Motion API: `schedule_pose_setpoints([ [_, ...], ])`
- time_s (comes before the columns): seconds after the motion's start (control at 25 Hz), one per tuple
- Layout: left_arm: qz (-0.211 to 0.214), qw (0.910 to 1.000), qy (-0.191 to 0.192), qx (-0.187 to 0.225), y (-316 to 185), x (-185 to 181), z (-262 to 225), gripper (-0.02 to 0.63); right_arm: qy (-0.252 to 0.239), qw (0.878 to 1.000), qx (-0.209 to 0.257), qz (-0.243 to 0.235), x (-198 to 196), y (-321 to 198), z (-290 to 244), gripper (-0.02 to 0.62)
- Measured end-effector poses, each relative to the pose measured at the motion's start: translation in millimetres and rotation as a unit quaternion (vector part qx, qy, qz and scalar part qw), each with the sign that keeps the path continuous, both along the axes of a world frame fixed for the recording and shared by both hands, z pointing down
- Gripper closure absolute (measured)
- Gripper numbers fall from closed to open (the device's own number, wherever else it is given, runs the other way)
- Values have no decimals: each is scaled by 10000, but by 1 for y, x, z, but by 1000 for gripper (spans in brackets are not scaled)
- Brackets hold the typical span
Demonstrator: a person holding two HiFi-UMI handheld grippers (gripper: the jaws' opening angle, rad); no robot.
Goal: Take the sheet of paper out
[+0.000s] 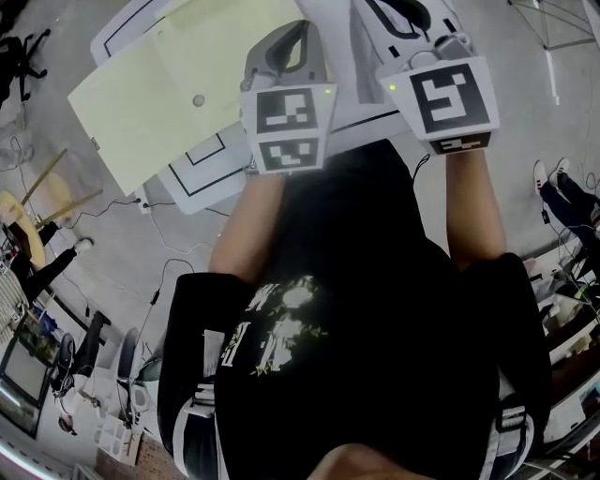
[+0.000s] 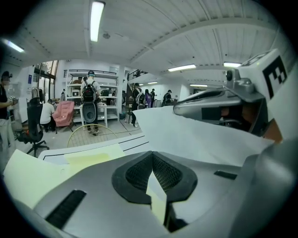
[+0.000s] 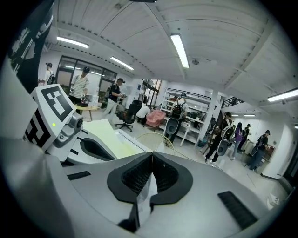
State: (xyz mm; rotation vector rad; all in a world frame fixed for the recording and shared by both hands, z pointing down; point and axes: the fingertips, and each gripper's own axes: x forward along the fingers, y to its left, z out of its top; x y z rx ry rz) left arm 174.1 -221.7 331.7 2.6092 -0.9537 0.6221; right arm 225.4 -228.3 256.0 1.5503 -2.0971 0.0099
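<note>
My left gripper (image 1: 298,37) (image 2: 152,162) is shut on the edge of a pale yellow sheet of paper (image 1: 173,89) (image 2: 158,202), which spreads out to the left above the table. A strip of that sheet shows between the pads. To its right, my right gripper (image 1: 408,14) (image 3: 152,162) is shut on a thin white sheet (image 3: 147,197) (image 2: 186,135) that rises between the two grippers. Both are held up in front of the person's chest, close together. In the right gripper view the left gripper (image 3: 56,116) and the yellow sheet (image 3: 104,135) lie at left.
A white table (image 1: 202,173) with black outlined rectangles lies under the sheets. Grey floor with cables, a wooden stool (image 1: 23,225) and shelves of clutter surround it. Several people stand or sit by shelving (image 2: 88,95) far across the room.
</note>
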Motion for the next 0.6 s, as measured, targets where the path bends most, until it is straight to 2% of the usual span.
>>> schedule_pose_setpoints([
  [0.32, -415, 9989, -97, -171, -16, 25, 16, 604, 12, 9988, -305, -395, 27, -19, 26, 592],
  [0.6, -763, 9965, -215, -255, -30, 34, 29, 604, -105, 9949, -820, -585, 47, -26, 84, 592],
])
